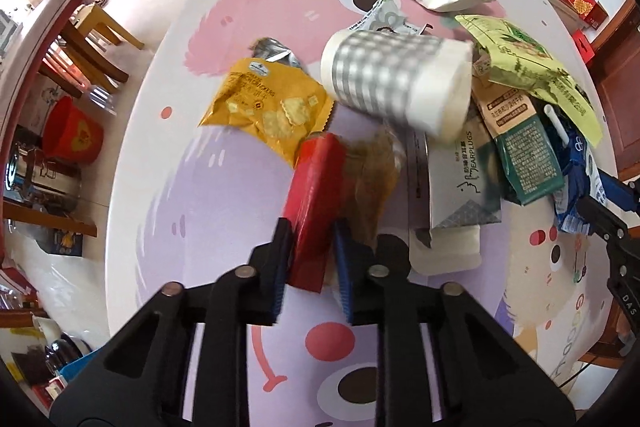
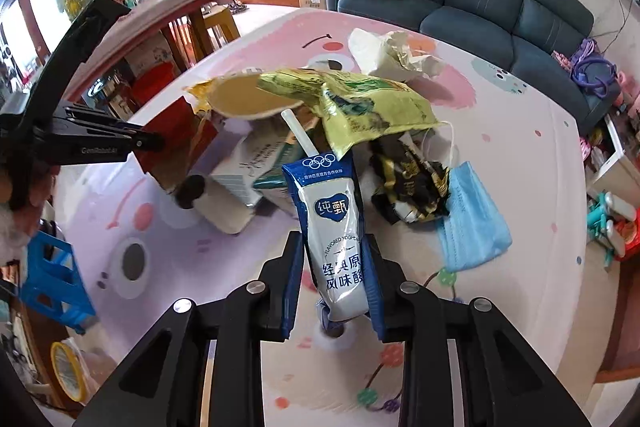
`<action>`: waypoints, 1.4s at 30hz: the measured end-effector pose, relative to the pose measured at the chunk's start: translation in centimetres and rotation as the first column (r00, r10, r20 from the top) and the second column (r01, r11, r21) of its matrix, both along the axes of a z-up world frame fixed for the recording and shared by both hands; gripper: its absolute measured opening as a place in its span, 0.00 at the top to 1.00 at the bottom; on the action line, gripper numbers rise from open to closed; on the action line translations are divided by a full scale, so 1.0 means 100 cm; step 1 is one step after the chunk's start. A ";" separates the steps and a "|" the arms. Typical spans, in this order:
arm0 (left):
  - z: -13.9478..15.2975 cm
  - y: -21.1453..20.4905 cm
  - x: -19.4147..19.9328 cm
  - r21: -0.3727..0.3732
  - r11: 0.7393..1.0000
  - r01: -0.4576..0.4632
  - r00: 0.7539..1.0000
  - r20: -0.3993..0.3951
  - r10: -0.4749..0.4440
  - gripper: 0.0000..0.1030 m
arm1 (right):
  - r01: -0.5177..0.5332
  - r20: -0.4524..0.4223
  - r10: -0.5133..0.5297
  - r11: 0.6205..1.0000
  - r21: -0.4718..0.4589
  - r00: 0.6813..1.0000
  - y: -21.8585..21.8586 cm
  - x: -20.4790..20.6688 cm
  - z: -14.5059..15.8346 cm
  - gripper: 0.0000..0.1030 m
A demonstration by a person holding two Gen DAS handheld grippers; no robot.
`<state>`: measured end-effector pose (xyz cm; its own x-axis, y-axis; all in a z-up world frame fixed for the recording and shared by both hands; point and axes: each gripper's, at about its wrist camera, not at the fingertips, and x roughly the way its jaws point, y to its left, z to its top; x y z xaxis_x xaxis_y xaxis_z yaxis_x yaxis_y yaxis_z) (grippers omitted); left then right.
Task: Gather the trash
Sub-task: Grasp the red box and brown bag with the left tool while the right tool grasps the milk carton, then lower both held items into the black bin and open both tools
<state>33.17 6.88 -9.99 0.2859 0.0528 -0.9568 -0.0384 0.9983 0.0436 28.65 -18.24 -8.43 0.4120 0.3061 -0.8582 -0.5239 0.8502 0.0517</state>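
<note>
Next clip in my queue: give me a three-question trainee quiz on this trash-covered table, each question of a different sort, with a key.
1. True or false: the left gripper has its jaws closed on the red packet.
2. Multiple choice: what sits between the right gripper jaws? A) the blue face mask B) the blue-and-white yogurt carton C) the yellow cracker bag
3. Fill in: the white straw sticks out of the ______.

Key: 1 true; 2 B; 3 yogurt carton.
</note>
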 end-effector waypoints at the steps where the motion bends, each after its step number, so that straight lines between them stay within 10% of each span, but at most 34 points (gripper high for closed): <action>1: 0.003 0.001 -0.004 -0.004 1.000 -0.006 1.000 0.008 0.006 0.87 | 0.003 -0.005 -0.003 1.000 0.009 1.000 0.000 -0.004 0.003 0.73; 17: 0.084 0.000 -0.096 -0.110 0.994 0.004 0.991 0.130 0.011 0.90 | 0.103 -0.021 -0.101 0.985 0.141 0.995 0.012 -0.095 0.073 0.73; 42: 0.183 0.007 -0.306 -0.110 0.944 0.310 0.904 0.343 -0.257 0.90 | 0.281 0.098 -0.298 0.947 0.154 0.950 0.062 -0.320 0.174 0.73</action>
